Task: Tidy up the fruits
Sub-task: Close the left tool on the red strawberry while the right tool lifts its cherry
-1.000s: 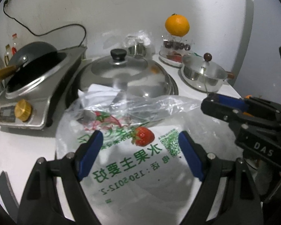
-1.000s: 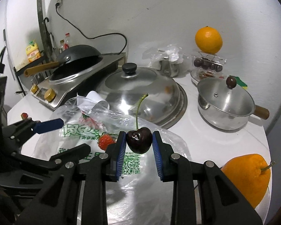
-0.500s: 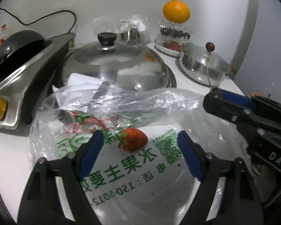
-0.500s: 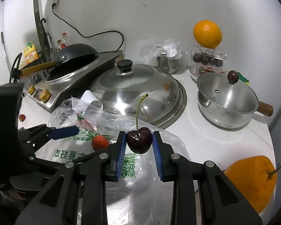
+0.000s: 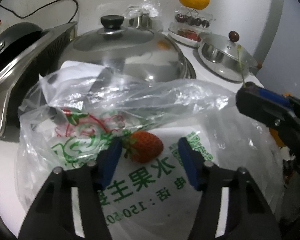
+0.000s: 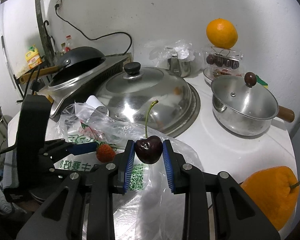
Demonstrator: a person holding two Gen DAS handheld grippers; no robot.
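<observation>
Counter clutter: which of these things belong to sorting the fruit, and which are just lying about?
In play:
- cherry, clamped in right gripper
- strawberry, between left gripper fingers
- printed plastic bag
- oranges
- clear cherry box

Lying about:
- domed lid
- saucepan
- wok

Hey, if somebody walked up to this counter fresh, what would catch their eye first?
Probably the dark cherry, stem up, pinched in the right gripper above the printed plastic bag. Next, the strawberry lying on that bag between the left gripper's jaws, which have just been closing but do not yet clearly press it. At the back, an orange sits atop a clear box of cherries.
</observation>
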